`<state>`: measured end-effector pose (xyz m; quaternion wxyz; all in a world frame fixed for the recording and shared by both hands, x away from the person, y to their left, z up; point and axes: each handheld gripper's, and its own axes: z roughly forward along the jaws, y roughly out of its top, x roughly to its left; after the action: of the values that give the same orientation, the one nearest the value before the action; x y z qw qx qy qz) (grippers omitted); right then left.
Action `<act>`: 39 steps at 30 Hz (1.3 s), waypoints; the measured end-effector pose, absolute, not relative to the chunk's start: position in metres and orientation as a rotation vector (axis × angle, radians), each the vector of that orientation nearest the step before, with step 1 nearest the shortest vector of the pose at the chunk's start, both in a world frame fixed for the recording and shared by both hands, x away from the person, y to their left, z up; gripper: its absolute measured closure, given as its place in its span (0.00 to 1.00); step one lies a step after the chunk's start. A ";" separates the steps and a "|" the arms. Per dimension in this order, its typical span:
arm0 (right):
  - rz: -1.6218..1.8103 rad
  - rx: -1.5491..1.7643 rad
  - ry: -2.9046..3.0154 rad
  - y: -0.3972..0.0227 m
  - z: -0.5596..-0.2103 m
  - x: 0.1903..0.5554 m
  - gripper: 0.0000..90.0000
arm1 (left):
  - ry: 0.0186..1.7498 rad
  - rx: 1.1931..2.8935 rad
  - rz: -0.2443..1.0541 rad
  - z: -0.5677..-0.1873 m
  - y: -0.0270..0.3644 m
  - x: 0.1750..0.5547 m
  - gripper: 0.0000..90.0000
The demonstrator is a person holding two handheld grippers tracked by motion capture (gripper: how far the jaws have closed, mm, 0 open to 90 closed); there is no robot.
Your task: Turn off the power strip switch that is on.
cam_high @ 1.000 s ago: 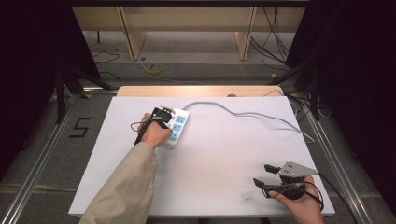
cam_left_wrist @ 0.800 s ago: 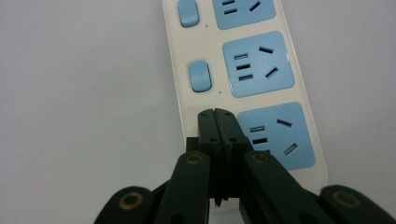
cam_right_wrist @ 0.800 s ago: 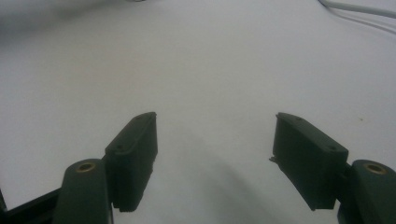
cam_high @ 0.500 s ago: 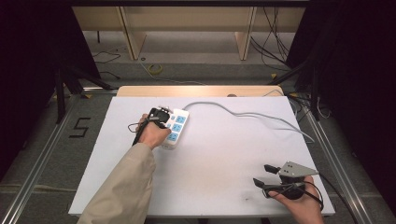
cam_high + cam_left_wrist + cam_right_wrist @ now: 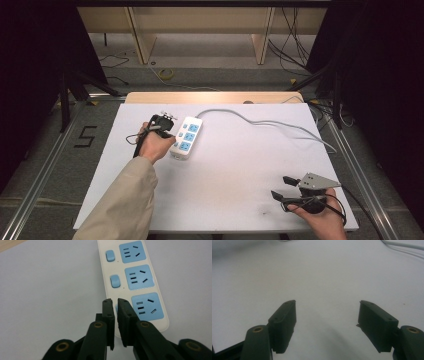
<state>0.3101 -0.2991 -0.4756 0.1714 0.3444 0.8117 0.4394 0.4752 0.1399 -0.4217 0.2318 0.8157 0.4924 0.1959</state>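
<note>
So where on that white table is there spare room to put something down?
Open: the middle stretch between the power strip and the right gripper, and the left strip beside the sleeve. Crowded: around the left gripper at the strip, and where its grey cable crosses the far right.

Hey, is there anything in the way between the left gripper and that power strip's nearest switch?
Nothing visible. The left gripper sits right over the power strip, its jaws just parting to a narrow gap with nothing between them, the nearest blue switch showing through that gap.

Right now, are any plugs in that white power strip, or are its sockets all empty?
Empty. The power strip lies flat on the white table with all three blue sockets bare; only its own grey cord leads away.
</note>
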 end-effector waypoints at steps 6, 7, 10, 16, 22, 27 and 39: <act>1.252 0.983 2.304 -0.299 -0.476 0.311 0.35 | 1.336 2.186 0.535 -0.415 0.145 0.461 0.89; 1.250 0.983 2.304 -0.299 -0.476 0.311 0.35 | 1.324 2.188 0.540 -0.415 0.146 0.459 0.87; 1.249 0.985 2.304 -0.300 -0.476 0.311 0.35 | 1.312 2.172 0.545 -0.413 0.149 0.453 0.83; 1.245 0.987 2.304 -0.300 -0.476 0.311 0.35 | 1.263 2.126 0.552 -0.408 0.156 0.437 0.68; 1.245 0.987 2.305 -0.300 -0.476 0.311 0.35 | 1.221 2.082 0.540 -0.412 0.164 0.421 0.54; 1.249 0.991 2.306 -0.300 -0.477 0.311 0.35 | 1.185 2.080 0.569 -0.418 0.171 0.405 0.45; 1.250 0.991 2.306 -0.300 -0.477 0.312 0.35 | 1.037 2.095 0.564 -0.450 0.185 0.359 0.33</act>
<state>0.3117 -0.3001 -0.4769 0.1680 0.3483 0.8107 0.4396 0.3593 0.1851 -0.4496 0.3602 0.8126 0.4025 0.2187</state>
